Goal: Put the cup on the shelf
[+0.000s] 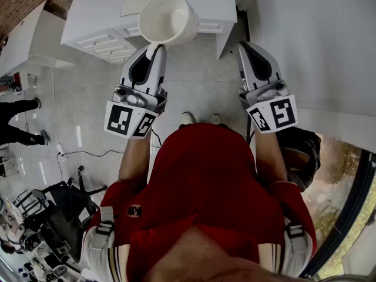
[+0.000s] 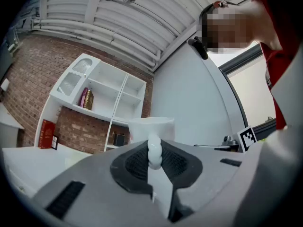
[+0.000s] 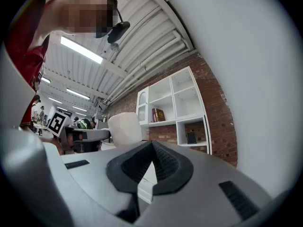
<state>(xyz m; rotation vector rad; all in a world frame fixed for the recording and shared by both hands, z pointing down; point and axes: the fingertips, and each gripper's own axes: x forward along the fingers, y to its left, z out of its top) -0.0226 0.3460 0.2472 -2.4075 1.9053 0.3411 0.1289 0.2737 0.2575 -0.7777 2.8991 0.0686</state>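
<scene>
My left gripper [image 1: 154, 48] is shut on the handle of a white cup [image 1: 167, 18], which it holds up with the mouth facing the head camera. In the left gripper view the handle [image 2: 154, 151] sits pinched between the dark pads, with the cup body [image 2: 151, 126] just beyond my left gripper [image 2: 154, 148]. A white shelf unit [image 2: 102, 94] hangs on the brick wall ahead, and it shows below the cup as a white cabinet [image 1: 97, 16]. My right gripper [image 1: 245, 44] is shut with nothing in it; its tips [image 3: 152, 144] meet, and the cup [image 3: 125, 129] is to its left.
A white wall panel [image 1: 317, 40] stands close on the right. Books [image 2: 86, 98] sit in one shelf compartment and a red book [image 2: 46, 134] on the counter below. A person's legs [image 1: 17, 122], floor cables [image 1: 88, 153] and dark equipment [image 1: 53, 216] are at the left.
</scene>
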